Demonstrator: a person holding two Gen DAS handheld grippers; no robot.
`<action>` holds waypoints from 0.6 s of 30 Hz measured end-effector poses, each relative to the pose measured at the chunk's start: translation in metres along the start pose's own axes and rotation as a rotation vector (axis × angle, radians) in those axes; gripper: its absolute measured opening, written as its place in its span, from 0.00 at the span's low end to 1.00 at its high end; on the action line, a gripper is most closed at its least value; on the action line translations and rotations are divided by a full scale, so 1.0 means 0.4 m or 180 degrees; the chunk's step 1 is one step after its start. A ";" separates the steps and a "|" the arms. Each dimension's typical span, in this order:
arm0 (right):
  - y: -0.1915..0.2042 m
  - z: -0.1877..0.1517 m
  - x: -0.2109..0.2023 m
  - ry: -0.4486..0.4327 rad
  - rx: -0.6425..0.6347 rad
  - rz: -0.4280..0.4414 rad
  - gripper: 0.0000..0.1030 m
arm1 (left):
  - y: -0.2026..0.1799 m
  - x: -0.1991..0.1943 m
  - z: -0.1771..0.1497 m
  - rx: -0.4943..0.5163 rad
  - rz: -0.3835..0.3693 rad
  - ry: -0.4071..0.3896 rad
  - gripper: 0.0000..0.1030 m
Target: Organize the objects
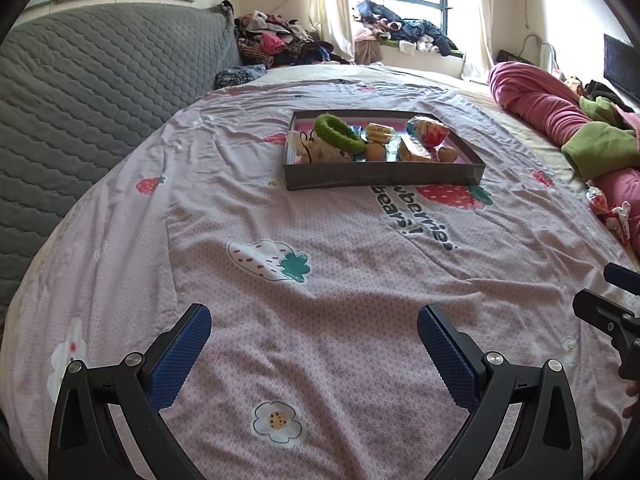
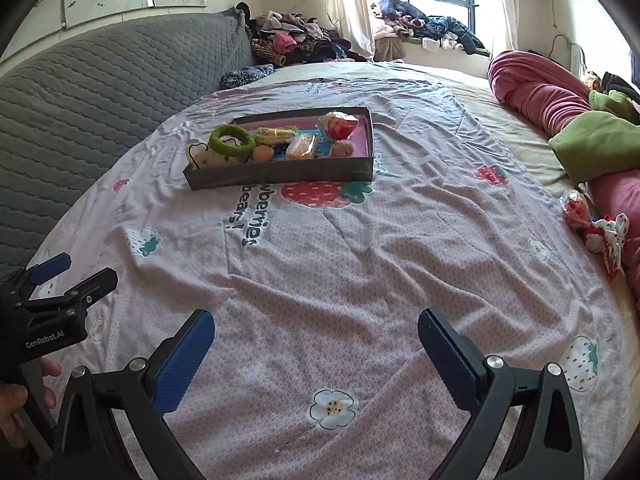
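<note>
Tray [image 1: 384,176] on the bedspread holds most items; a red wrapped packet [image 2: 576,210] lies well right of it. Left gripper [image 1: 314,356] and right gripper [image 2: 316,360] gape empty.

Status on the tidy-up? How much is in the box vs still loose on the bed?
Looks done: the box already holds a green ring, wrapped snacks and small round items. In hand: nothing; the left tool and the right tool are both open and empty above the bedspread, well short of the box. Left: a red snack packet and a red-and-white cloth piece lie loose by the pink blanket.
</note>
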State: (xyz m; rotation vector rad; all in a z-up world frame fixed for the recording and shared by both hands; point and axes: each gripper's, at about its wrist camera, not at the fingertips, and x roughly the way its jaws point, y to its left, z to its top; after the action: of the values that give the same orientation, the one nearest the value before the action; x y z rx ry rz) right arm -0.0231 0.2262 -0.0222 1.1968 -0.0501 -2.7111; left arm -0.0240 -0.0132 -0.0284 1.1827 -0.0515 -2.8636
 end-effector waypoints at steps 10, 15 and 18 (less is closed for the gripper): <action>-0.003 -0.028 0.059 0.0095 -0.0019 -0.0003 1.00 | 0.009 0.052 0.001 -0.0050 0.0010 0.0027 1.00; -0.008 -0.035 0.085 0.0169 -0.0019 -0.0038 1.00 | 0.007 0.078 -0.006 -0.0037 0.0018 0.0047 1.00; -0.009 -0.036 0.094 0.0202 -0.0002 -0.0028 1.00 | 0.003 0.085 -0.009 -0.0023 0.0009 0.0027 1.00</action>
State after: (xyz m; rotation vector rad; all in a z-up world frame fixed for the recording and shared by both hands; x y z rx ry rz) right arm -0.0381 0.2238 -0.0597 1.2849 -0.0354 -2.6782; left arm -0.0455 -0.0164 -0.0550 1.1925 -0.0425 -2.8538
